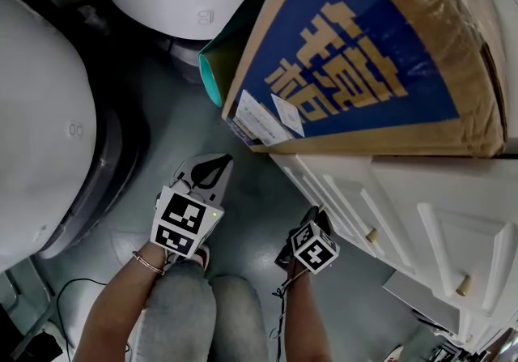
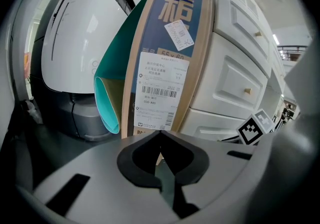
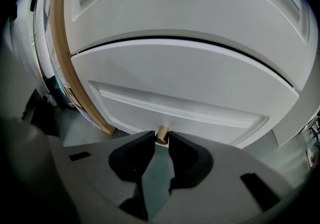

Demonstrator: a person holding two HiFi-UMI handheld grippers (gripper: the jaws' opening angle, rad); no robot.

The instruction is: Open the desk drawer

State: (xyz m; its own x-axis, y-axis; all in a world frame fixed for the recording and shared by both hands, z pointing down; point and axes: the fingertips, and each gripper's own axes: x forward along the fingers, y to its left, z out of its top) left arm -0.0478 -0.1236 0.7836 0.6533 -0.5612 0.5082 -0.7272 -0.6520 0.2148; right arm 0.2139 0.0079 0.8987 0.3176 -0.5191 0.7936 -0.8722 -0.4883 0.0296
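The white desk point(image 1: 421, 215) stands at the right of the head view with its drawer fronts facing the floor side; small brass knobs point(image 1: 371, 235) show on two upper drawers. In the right gripper view the lowest drawer front point(image 3: 190, 87) fills the frame, and its brass knob point(image 3: 162, 135) sits between the tips of my right gripper point(image 3: 161, 139), whose pads touch it on both sides. From the head view that gripper point(image 1: 314, 215) is low against the desk's base. My left gripper point(image 1: 212, 170) hangs to the left over the floor, shut and empty point(image 2: 160, 135).
A large cardboard box with a blue panel point(image 1: 364, 53) leans against the desk's left side, with a rolled teal mat point(image 1: 212, 69) behind it. Big white rounded shells point(image 1: 40, 125) stand at the left. A person's knees in grey trousers point(image 1: 194, 320) are below the grippers.
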